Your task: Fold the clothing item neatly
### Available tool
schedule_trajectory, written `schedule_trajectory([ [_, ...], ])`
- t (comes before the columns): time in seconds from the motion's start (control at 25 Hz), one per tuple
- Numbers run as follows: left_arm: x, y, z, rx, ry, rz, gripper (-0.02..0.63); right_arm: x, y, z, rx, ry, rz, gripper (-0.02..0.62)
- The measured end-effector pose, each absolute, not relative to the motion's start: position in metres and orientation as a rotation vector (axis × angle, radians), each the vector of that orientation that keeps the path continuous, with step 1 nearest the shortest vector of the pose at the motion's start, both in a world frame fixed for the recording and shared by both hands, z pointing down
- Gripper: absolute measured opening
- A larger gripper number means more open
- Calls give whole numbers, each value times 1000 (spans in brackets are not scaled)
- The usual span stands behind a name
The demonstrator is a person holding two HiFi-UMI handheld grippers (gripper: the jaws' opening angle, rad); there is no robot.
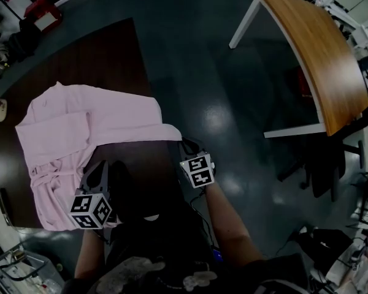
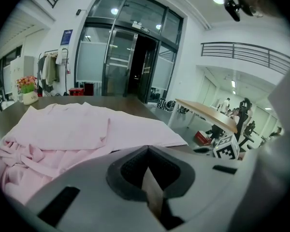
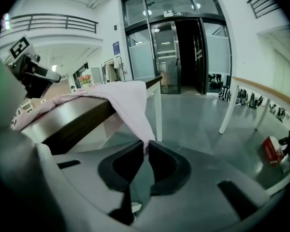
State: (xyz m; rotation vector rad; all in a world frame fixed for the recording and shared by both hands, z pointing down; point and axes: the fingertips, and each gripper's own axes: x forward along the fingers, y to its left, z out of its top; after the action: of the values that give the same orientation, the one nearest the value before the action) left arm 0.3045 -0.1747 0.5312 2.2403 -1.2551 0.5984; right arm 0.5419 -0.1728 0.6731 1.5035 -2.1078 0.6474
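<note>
The pink garment (image 1: 80, 133) lies spread on the bench (image 1: 110, 54) and stretches leftward from the right tool (image 3: 146, 141), which pinches its corner hanging over the bench edge. The left tool (image 2: 147, 149), closed on nothing, sits beside the bunched near end.

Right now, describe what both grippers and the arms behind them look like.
The left gripper and right gripper share a pale grey body with black, wedge-shaped jaw pads. Each carries a cube of black-and-white square markers. Both forearms are bare; no sleeves reach them.
</note>
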Motion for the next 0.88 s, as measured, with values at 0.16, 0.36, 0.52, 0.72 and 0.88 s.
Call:
schedule_trajectory([
  [0.16, 298, -170, 525, 2233, -1276, 572, 9, 566, -171, 640, 1591, -2079, 578, 23],
  [0.36, 278, -171, 514, 2222, -1334, 507, 9, 582, -183, 575, 1681, -2079, 401, 23],
  [0.52, 254, -169, 505, 2221, -1371, 455, 9, 572, -198, 527, 1705, -2102, 316, 23],
  [0.72, 215, -169, 491, 2228, -1403, 381, 9, 541, -210, 470, 1740, -2141, 250, 23],
  [0.88, 176, -173, 483, 2237, -1405, 338, 9, 500, -217, 431, 1756, -2141, 167, 23],
])
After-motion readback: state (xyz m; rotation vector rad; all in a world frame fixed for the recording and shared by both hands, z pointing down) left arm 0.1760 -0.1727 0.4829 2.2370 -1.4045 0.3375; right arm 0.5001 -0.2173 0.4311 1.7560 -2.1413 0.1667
